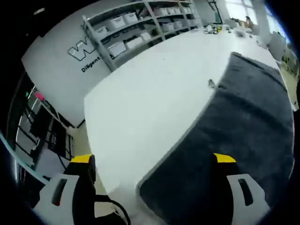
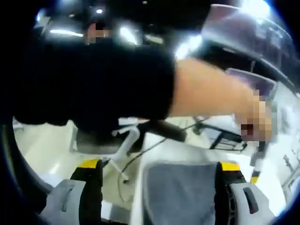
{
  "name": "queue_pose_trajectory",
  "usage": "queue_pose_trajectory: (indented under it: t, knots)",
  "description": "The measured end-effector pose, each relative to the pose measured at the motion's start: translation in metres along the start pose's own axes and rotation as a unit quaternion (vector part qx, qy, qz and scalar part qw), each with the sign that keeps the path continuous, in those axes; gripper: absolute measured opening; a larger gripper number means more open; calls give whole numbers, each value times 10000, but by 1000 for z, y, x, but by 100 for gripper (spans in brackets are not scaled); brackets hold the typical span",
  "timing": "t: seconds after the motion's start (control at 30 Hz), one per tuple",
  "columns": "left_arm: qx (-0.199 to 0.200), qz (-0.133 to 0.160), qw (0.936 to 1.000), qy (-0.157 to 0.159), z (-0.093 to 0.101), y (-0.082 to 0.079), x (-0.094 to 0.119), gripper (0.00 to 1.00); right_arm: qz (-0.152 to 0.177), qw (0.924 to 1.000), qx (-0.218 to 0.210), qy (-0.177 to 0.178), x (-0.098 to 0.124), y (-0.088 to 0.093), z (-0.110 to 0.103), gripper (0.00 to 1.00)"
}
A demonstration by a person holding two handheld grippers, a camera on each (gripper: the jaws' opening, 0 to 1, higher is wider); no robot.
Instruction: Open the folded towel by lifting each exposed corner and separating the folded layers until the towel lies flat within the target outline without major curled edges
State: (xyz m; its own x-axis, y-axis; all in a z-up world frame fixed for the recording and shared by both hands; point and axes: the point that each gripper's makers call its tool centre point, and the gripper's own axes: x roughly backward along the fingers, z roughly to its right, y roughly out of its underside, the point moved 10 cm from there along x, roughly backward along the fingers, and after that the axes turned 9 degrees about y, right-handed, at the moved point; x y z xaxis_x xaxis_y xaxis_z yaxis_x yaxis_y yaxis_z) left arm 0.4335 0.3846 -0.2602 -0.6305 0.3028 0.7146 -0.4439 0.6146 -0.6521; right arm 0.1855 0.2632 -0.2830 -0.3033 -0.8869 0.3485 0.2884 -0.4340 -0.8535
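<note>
Here we see the dark grey towel (image 1: pixel 234 136) spread across the right part of the white table (image 1: pixel 150 103), its near rounded corner close to the table's front edge. Our left gripper (image 1: pixel 154 187) hangs above that corner with its jaws wide apart and nothing between them. In the right gripper view the right gripper (image 2: pixel 159 187) is likewise spread wide and empty, with a paler-looking towel edge (image 2: pixel 180 187) lying on the table between its jaws and a person's arm (image 2: pixel 206 93) crossing above. No target outline is visible on the table, so we cannot tell how the towel sits against it. We judge the main risk to be a pinch through more than one layer at the corner near the table's front edge, which would drag the whole towel toward that edge instead of opening it.
</note>
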Motion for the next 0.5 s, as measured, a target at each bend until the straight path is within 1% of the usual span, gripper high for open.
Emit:
queue_pose_trajectory:
  t: [0.03,0.07,0.13,0.17,0.23,0.27,0.3,0.33,0.37,0.4,0.43,0.5]
  knots:
    - [-8,14,9999,-108,-3,1,0,100,34,9998,-117,163,9,0,13,99]
    - [19,8,9999,-147,-5,2,0,99,48,9995,-190,242,15,0,20,99]
    - [237,-14,9994,-233,-8,7,1,97,81,9981,-357,486,35,1,45,99]
    - [302,-39,9992,-259,-9,10,2,95,83,9975,-390,586,41,1,52,99]
    - [297,-48,9989,-354,-8,12,1,93,135,9944,-403,970,64,2,76,99]
    - [292,-35,9988,-387,-6,13,1,92,177,9914,-424,1223,79,2,92,99]
    - [304,4,9988,-395,-5,14,1,92,208,9885,-479,1418,93,3,101,99]
    - [312,34,9987,-396,-3,15,0,92,234,9866,-513,1529,101,4,108,99]
    - [329,81,9987,-389,-2,15,-1,92,262,9823,-579,1759,116,5,123,99]
    - [368,112,9984,-406,-1,16,-2,92,228,9785,-667,1939,128,8,134,99]
    - [401,129,9982,-432,-1,16,-3,91,216,9761,-713,2043,136,10,140,99]
    - [377,166,9981,-453,-6,18,-4,88,223,9695,-774,2314,160,17,156,99]
